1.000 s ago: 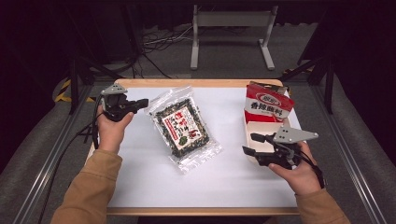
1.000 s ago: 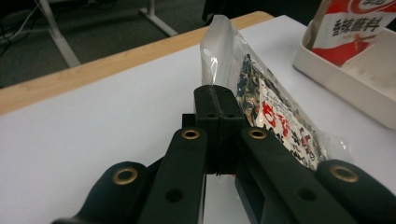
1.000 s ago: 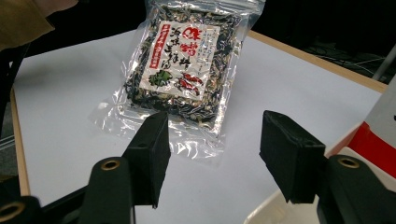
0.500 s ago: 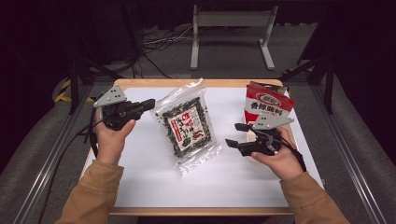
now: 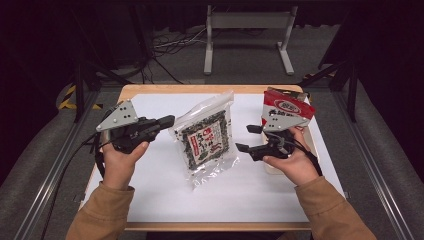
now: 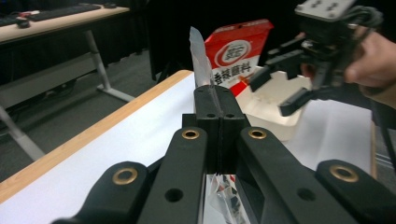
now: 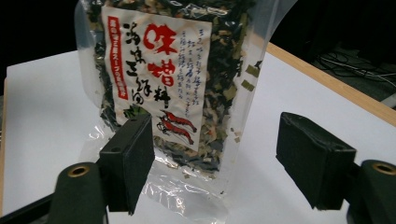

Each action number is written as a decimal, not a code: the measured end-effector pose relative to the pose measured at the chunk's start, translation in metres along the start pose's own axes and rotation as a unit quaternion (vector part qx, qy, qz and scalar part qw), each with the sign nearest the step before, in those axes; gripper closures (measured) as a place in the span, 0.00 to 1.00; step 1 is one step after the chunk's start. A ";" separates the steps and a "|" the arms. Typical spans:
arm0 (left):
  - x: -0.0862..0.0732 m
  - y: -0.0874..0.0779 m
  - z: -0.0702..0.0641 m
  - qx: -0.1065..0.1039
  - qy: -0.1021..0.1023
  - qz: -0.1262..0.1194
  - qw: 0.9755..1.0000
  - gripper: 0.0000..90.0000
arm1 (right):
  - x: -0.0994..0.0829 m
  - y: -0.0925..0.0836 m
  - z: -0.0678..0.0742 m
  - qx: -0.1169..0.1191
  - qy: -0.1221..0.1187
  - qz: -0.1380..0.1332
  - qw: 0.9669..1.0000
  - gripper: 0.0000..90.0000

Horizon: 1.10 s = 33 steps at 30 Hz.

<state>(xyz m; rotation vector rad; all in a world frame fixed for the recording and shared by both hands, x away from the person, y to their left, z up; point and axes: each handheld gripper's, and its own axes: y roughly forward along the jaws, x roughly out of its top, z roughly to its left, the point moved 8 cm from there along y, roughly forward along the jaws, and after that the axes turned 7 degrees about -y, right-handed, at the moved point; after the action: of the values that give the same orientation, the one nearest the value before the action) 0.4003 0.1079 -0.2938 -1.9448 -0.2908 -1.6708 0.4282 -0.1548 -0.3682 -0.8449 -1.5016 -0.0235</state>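
A clear bag of dried seaweed with a red and white label (image 5: 205, 142) is lifted by its left edge at the table's middle, its lower end on the white table top. My left gripper (image 5: 167, 121) is shut on that edge; the thin film (image 6: 198, 56) sticks up from its closed jaws (image 6: 218, 100). My right gripper (image 5: 245, 138) hangs to the right of the bag, open, its jaws having just been opening. The bag (image 7: 173, 79) stands ahead of its gripper (image 7: 219, 158), and the pads (image 7: 128, 158) do not touch it.
A red snack bag (image 5: 287, 107) stands upright in a white tray (image 5: 310, 142) at the table's right side, just behind my right hand. The same red bag (image 6: 238, 56) and tray (image 6: 275, 112) appear in the left gripper view. The wooden table edge (image 5: 200, 89) runs along the back.
The left gripper has moved right and up, raising the bag's left edge off the table. The right gripper has moved left towards the bag and its jaws stand wider.
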 end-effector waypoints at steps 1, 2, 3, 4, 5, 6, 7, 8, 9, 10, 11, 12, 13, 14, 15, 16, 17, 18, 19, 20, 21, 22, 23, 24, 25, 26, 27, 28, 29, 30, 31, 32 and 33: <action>0.000 -0.001 -0.003 -0.004 0.001 0.000 1.000 1.00 | 0.001 0.001 -0.001 0.001 -0.001 0.000 1.000 0.30; 0.000 -0.002 -0.005 -0.006 0.002 0.000 1.000 1.00 | 0.002 0.002 -0.002 0.003 -0.003 0.001 1.000 0.30; 0.001 -0.003 -0.008 -0.008 0.005 -0.001 1.000 1.00 | 0.004 0.003 -0.003 0.005 -0.005 0.002 1.000 0.29; 0.001 -0.003 -0.010 -0.010 0.007 -0.001 1.000 1.00 | 0.005 0.004 -0.004 0.008 -0.005 0.002 1.000 0.28; 0.001 -0.004 -0.012 -0.012 0.007 -0.001 1.000 1.00 | 0.005 0.006 -0.005 0.010 -0.003 0.002 1.000 0.28; 0.001 -0.004 -0.014 -0.013 0.008 -0.001 1.000 1.00 | 0.006 0.007 -0.006 0.012 -0.002 0.001 1.000 0.28; 0.001 -0.004 -0.015 -0.015 0.009 -0.002 1.000 1.00 | 0.006 0.009 -0.007 0.014 -0.002 0.001 1.000 0.27; 0.001 -0.005 -0.016 -0.017 0.009 -0.001 1.000 1.00 | 0.006 0.011 -0.008 0.015 -0.003 0.003 1.000 0.27; 0.001 -0.005 -0.017 -0.018 0.009 -0.001 1.000 1.00 | 0.006 0.012 -0.009 0.017 -0.005 0.003 1.000 0.27; 0.001 -0.006 -0.017 -0.021 0.007 -0.001 1.000 1.00 | 0.006 0.013 -0.010 0.018 -0.006 0.004 1.000 0.27; 0.001 -0.006 -0.017 -0.023 0.005 -0.001 1.000 1.00 | 0.006 0.015 -0.011 0.019 -0.008 0.005 1.000 0.26; 0.001 -0.006 -0.018 -0.024 0.005 -0.001 1.000 1.00 | 0.007 0.017 -0.012 0.020 -0.011 0.005 1.000 0.26; 0.001 -0.006 -0.018 -0.025 0.005 -0.001 1.000 1.00 | 0.007 0.018 -0.013 0.021 -0.013 0.005 1.000 0.25; 0.001 -0.006 -0.018 -0.027 0.004 0.000 1.000 1.00 | 0.008 0.019 -0.013 0.023 -0.015 0.004 1.000 0.25; 0.001 -0.006 -0.018 -0.028 0.004 0.001 1.000 1.00 | 0.008 0.020 -0.014 0.024 -0.014 0.003 1.000 0.25; 0.001 -0.005 -0.018 -0.028 0.004 0.000 1.000 1.00 | 0.009 0.021 -0.015 0.026 -0.012 0.002 1.000 0.25; 0.000 -0.005 -0.018 -0.029 0.003 0.001 1.000 1.00 | 0.010 0.023 -0.015 0.028 -0.011 0.000 1.000 0.25; 0.000 -0.005 -0.018 -0.031 0.001 0.001 1.000 1.00 | 0.011 0.025 -0.016 0.031 -0.010 0.000 0.999 0.25; 0.000 -0.005 -0.018 -0.031 0.000 0.002 1.000 1.00 | 0.012 0.027 -0.016 0.032 -0.011 0.000 0.999 0.25; 0.000 -0.005 -0.018 -0.033 -0.002 0.001 0.999 1.00 | 0.013 0.029 -0.017 0.033 -0.013 0.000 0.999 0.25; 0.000 -0.005 -0.018 -0.034 -0.003 0.000 0.999 1.00 | 0.014 0.031 -0.017 0.034 -0.013 0.000 0.999 0.25; 0.000 -0.005 -0.018 -0.035 -0.002 0.000 0.999 1.00 | 0.015 0.033 -0.018 0.036 -0.013 0.000 0.999 0.25; 0.000 -0.005 -0.018 -0.036 -0.002 0.000 0.999 1.00 | 0.016 0.036 -0.019 0.037 -0.014 0.000 0.999 0.25; 0.000 -0.005 -0.019 -0.038 -0.002 0.000 0.999 1.00 | 0.017 0.038 -0.020 0.038 -0.015 -0.002 0.999 0.25; 0.000 -0.005 -0.019 -0.038 -0.001 0.000 0.999 1.00 | 0.019 0.040 -0.020 0.041 -0.016 -0.004 0.999 0.24; 0.000 -0.005 -0.019 -0.039 -0.002 -0.001 0.999 1.00 | 0.020 0.041 -0.020 0.045 -0.015 -0.006 0.999 0.24; 0.000 -0.005 -0.019 -0.039 -0.001 -0.001 0.999 1.00 | 0.021 0.042 -0.020 0.048 -0.015 -0.007 0.999 0.24; 0.000 -0.005 -0.018 -0.039 -0.001 -0.002 0.999 1.00 | 0.023 0.043 -0.018 0.053 -0.017 -0.010 0.998 0.24; 0.001 -0.005 -0.018 -0.038 -0.001 -0.004 0.999 1.00 | 0.024 0.044 -0.017 0.058 -0.018 -0.011 0.998 0.24; 0.001 -0.005 -0.018 -0.038 -0.001 -0.004 0.999 1.00 | 0.026 0.045 -0.015 0.063 -0.022 -0.014 0.998 0.24; 0.001 -0.006 -0.019 -0.040 -0.002 -0.008 0.999 1.00 | 0.028 0.045 -0.013 0.067 -0.029 -0.014 0.997 0.23; 0.002 -0.006 -0.019 -0.042 -0.002 -0.010 0.999 1.00 | 0.028 0.045 -0.013 0.067 -0.029 -0.014 0.997 0.23; 0.002 -0.006 -0.020 -0.045 -0.002 -0.012 0.999 1.00 | 0.029 0.045 -0.012 0.071 -0.032 -0.014 0.997 0.23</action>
<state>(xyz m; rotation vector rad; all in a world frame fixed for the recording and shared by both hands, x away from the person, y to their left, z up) 0.3812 0.1016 -0.2892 -2.0170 -0.2449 -1.7215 0.4647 -0.1138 -0.3622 -0.7170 -1.5554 0.0890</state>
